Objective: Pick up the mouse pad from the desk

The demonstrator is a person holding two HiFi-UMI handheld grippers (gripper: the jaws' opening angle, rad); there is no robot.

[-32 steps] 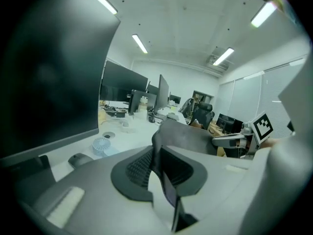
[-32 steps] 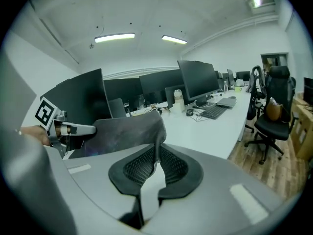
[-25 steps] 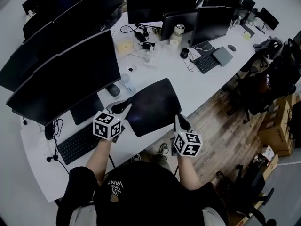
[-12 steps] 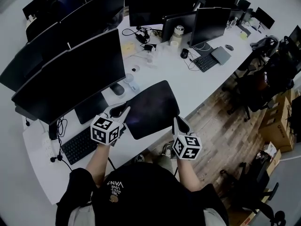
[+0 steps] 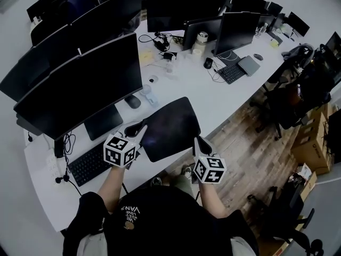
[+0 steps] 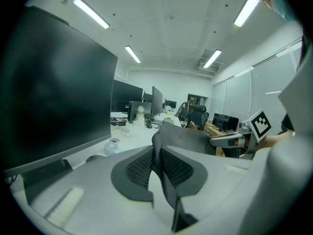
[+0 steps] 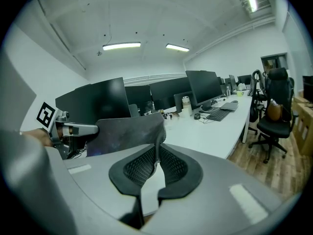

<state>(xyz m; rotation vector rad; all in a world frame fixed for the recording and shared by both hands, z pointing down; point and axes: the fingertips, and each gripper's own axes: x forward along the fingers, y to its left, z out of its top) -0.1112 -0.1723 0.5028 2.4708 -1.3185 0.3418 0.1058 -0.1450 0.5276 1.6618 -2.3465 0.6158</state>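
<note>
The black mouse pad is held up over the white desk, gripped at its two near corners. My left gripper is shut on its left corner; in the left gripper view the pad's edge runs between the dark ribbed pads. My right gripper is shut on the right corner, and in the right gripper view the pad spreads leftwards to the other gripper.
Large monitors line the desk's left side. A keyboard lies at the lower left, a mouse and a small round thing beyond the pad. A second keyboard and office chairs are at the right.
Both grippers, with the mouse pad between them, have drifted slightly towards me and to the left in the head view. The pad stays stretched between them.
</note>
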